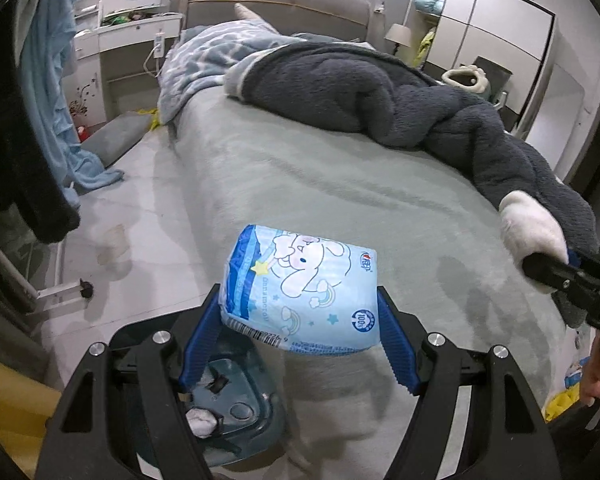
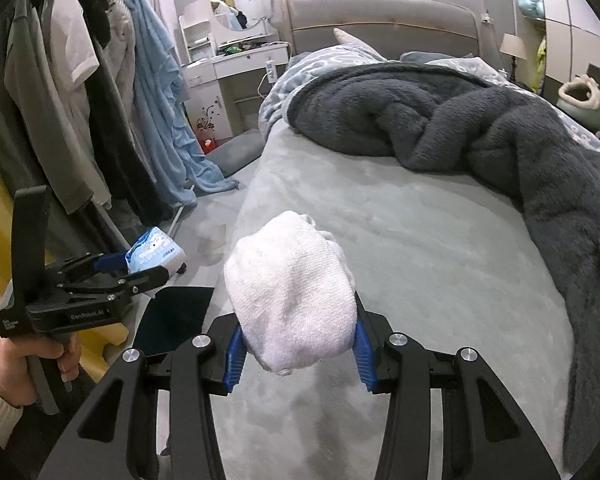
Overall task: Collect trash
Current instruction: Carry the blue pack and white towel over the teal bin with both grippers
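trash is held in both grippers above the foot of the bed (image 1: pixel 340 184). a blue cartoon-printed tissue pack (image 1: pixel 300 288) is pinched crosswise in the jaws of the left gripper (image 1: pixel 300 320), its long axis running from pad to pad. a rolled white cloth wad (image 2: pixel 292 300) is pinched in the jaws of the right gripper (image 2: pixel 296 344). an open dark teal bin (image 1: pixel 228 404) is seen on the floor directly beneath the left jaws, so the left hand is judged nearer, with the right load well to its side.
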The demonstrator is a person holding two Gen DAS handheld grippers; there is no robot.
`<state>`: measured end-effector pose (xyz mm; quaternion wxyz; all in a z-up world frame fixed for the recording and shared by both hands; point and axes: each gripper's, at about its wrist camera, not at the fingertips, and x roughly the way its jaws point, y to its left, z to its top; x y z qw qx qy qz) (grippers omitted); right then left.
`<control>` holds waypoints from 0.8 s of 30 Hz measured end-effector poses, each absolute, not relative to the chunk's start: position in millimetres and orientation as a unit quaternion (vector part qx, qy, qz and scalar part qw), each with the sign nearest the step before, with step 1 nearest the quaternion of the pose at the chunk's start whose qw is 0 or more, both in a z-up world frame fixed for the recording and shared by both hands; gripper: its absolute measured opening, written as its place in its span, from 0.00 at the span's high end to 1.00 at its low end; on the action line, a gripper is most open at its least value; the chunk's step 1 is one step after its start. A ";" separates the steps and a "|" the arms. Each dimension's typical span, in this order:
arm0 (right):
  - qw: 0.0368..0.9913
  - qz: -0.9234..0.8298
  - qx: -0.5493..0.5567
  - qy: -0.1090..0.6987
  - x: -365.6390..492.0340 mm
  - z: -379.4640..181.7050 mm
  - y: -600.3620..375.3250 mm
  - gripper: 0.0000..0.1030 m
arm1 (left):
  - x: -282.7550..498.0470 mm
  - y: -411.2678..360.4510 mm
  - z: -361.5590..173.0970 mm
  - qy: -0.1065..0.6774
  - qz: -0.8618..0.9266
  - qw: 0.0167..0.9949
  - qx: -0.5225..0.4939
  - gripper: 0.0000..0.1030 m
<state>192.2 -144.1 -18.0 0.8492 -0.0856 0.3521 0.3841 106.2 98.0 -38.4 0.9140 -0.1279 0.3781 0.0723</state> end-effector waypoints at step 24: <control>0.815 0.437 -0.110 0.364 181.7 -21.5 -55.8 0.56 | 84.7 166.3 -78.9 0.432 0.123 0.880 -0.156 0.27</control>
